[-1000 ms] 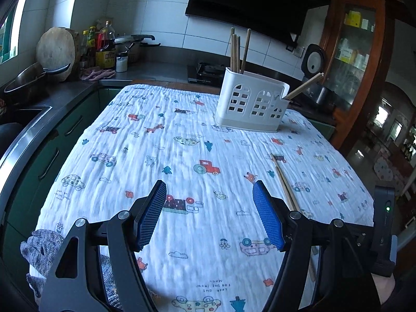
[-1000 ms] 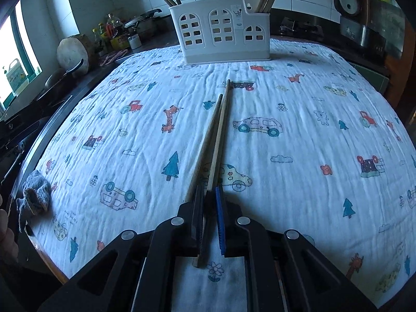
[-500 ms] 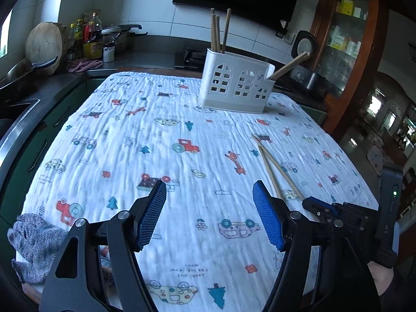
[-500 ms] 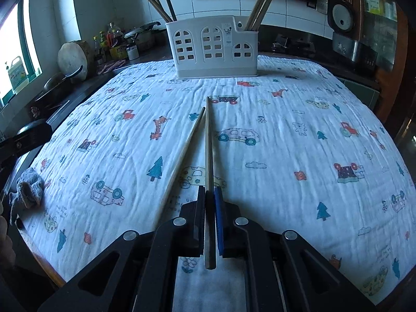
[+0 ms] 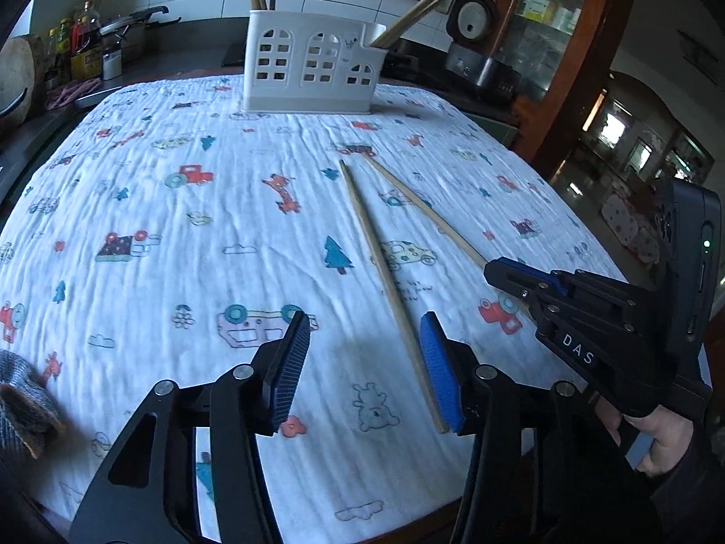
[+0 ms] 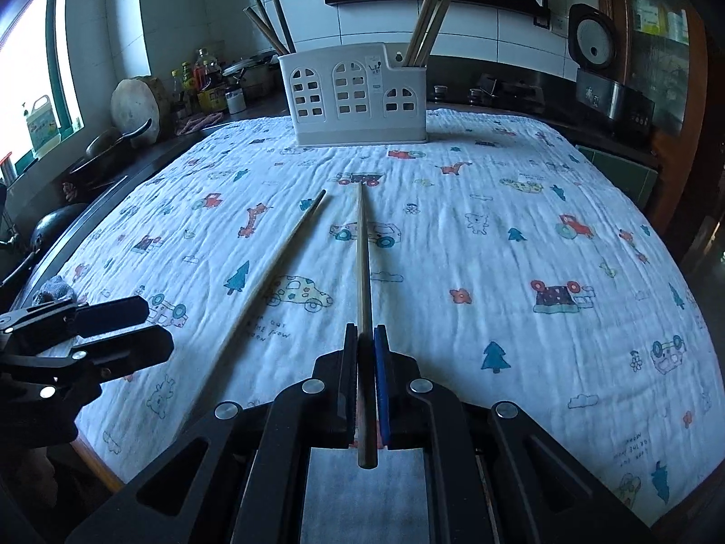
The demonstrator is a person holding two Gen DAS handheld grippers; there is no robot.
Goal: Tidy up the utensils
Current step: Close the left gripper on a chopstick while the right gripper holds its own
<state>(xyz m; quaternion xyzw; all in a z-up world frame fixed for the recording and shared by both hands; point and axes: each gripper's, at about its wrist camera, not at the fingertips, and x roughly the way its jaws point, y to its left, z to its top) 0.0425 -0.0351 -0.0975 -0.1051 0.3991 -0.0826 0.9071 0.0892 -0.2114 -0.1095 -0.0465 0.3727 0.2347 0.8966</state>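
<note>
A white utensil holder (image 5: 308,68) (image 6: 358,95) with chopsticks in its left and right ends stands at the far side of the printed cloth. My right gripper (image 6: 366,340) is shut on one wooden chopstick (image 6: 362,263), which points at the holder; the left wrist view shows that gripper (image 5: 498,272) at the right. A second chopstick (image 5: 385,281) (image 6: 272,281) lies loose on the cloth. My left gripper (image 5: 364,362) hangs low over its near end; its jaws are closing, with the stick between them close to the right pad (image 5: 437,371), which does not press on it.
A grey knitted cloth (image 5: 22,403) lies at the table's near left corner. Bottles and a pot (image 5: 86,50) and a round board (image 6: 136,104) crowd the left counter. A rice cooker (image 5: 471,27) stands at the back right. The table's front edge runs just below both grippers.
My left gripper has moved right and down to the loose chopstick, and its jaws have narrowed. The right gripper has swung its held chopstick away from the other, so the two now diverge.
</note>
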